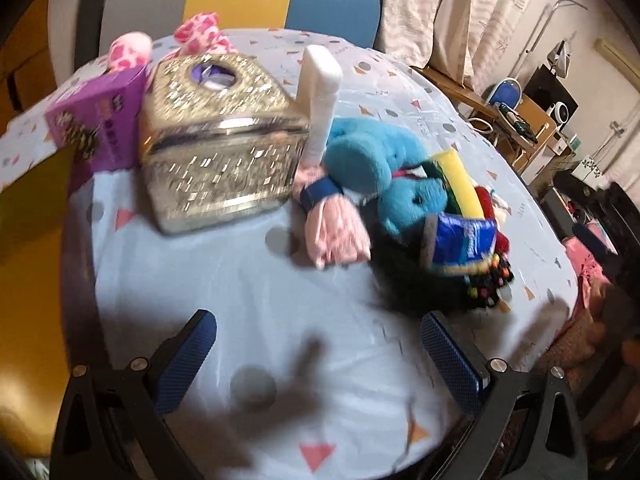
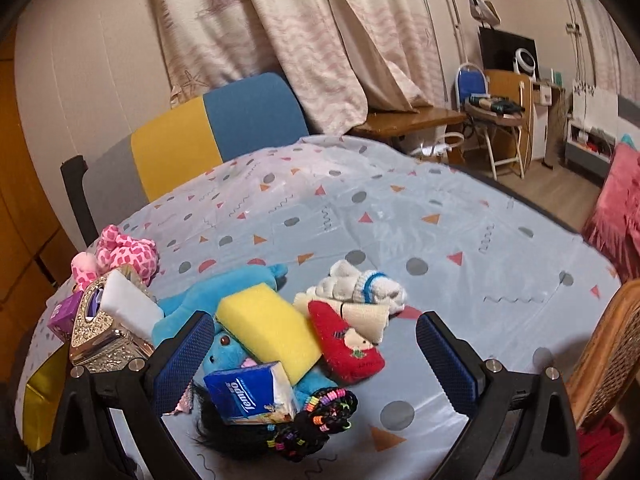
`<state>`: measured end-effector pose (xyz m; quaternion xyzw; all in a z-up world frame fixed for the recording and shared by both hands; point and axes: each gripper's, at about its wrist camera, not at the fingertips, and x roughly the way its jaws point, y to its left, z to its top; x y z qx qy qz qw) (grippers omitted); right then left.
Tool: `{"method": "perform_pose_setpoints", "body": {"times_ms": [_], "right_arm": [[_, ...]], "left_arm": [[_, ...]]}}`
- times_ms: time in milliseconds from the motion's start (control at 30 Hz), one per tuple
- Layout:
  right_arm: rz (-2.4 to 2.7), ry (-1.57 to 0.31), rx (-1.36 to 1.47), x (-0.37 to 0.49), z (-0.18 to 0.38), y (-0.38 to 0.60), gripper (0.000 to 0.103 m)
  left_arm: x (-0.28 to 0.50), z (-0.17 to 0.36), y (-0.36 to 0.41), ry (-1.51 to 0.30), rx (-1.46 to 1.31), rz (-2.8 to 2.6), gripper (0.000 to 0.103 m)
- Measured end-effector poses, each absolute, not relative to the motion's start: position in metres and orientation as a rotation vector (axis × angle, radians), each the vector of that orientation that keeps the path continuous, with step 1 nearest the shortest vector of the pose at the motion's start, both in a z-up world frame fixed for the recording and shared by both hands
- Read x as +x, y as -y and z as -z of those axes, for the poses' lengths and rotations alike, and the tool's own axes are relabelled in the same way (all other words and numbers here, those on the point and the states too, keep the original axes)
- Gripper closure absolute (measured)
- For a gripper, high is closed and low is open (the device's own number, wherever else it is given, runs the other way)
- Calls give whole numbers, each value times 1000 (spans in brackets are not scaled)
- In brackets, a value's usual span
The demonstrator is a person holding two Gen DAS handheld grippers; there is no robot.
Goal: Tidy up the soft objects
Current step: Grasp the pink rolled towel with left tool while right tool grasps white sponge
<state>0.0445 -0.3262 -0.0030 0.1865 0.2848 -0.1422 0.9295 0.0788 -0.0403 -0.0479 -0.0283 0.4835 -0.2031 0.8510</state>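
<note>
A worktop (image 2: 460, 240) draped in a pale blue cloth with triangles and dots carries a heap of soft things at its near left. Behind it, at the far side, stands a chair (image 2: 216, 132) with yellow and blue back panels. A glittering metal tissue box (image 1: 224, 140) sits far left on the worktop, a purple carton (image 1: 96, 120) just beside it on the left and a pink spotted plush (image 2: 124, 256) beyond. A white foam block (image 1: 320, 92) leans against the box's right side. A blue plush toy (image 1: 372, 160) lies to the right of the box, touching a yellow sponge (image 2: 268, 328) that rests on it. A pink rolled cloth (image 1: 332, 216) with a blue band lies beside the plush on the near side. A red slipper sock (image 2: 348, 348) touches the sponge's right edge, with white socks (image 2: 368, 288) just behind. A blue Tempo tissue pack (image 2: 248, 396) lies on a black wig (image 2: 228, 428) beside beaded hair ties (image 2: 320, 412). The left hand-held gripper (image 1: 320, 356) hovers wide open over bare cloth, holding nothing. The right hand-held gripper (image 2: 316, 364) is likewise spread wide and empty, the heap showing between its fingers.
</note>
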Motion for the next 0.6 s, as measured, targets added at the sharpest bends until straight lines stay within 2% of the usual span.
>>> {"method": "perform_pose_setpoints", "body": {"times_ms": [333,400,467,533,600], "right_arm": [[239,-543,414,44,3,326,0],[237,-545,411,45,4,325,0],[232,-544,406,46,4,324,0],[226,-549,400,46,4,323,0],[220,-555,394,48,4,321,0]], "left_arm": [[132,58,81,-975,-17,423,0],[142,63,91,-983,13,392,7],[152,69,99,-1001,24,375,20],[159,73,103,-992,27,358,25],[167,79,104,-1002,15,354,42]]}}
